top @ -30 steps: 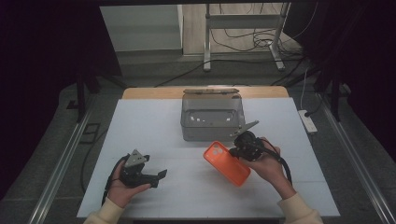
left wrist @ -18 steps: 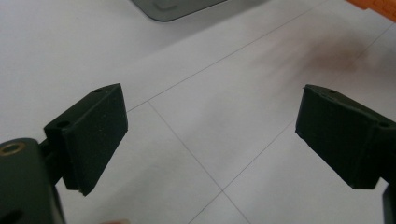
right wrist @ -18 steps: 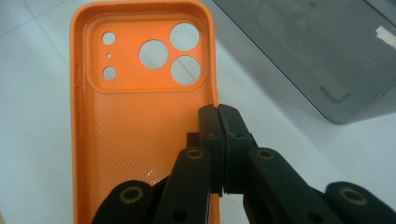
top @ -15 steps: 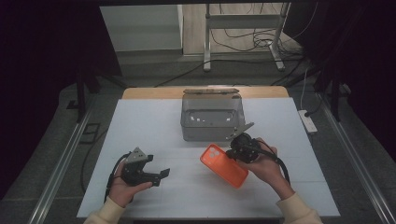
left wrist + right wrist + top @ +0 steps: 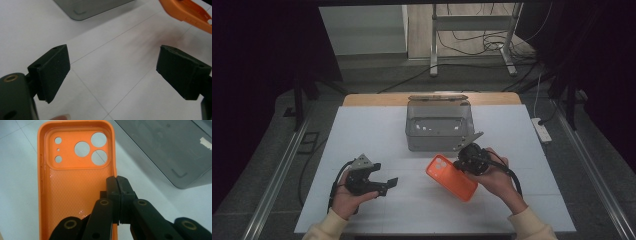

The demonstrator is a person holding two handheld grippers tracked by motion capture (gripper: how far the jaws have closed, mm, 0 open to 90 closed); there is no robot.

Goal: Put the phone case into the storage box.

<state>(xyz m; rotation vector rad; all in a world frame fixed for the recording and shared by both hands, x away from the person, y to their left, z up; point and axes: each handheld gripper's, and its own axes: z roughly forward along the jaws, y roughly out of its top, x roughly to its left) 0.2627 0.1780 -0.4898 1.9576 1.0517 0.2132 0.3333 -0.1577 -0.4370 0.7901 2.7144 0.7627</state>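
Observation:
An orange phone case (image 5: 451, 177) with camera cut-outs hangs tilted just above the white table, to the right of centre. My right gripper (image 5: 462, 164) is shut on its long right edge. In the right gripper view the case (image 5: 75, 170) shows its hollow inside, and the jaws (image 5: 117, 185) pinch the rim tightly together. My left gripper (image 5: 384, 176) sits low over the table at the left, open, with nothing between its pads (image 5: 52, 70). The case's corner (image 5: 192, 13) shows at the top right of the left gripper view.
A grey lidded box (image 5: 439, 131) stands on the table behind the case, close to the right gripper; its wall (image 5: 170, 150) is at the right of the case and its corner (image 5: 87, 7) is ahead of the left gripper. The white table (image 5: 362, 135) stretches to the left.
The left gripper has shifted slightly on the table. The right gripper and the case have stayed where they were.

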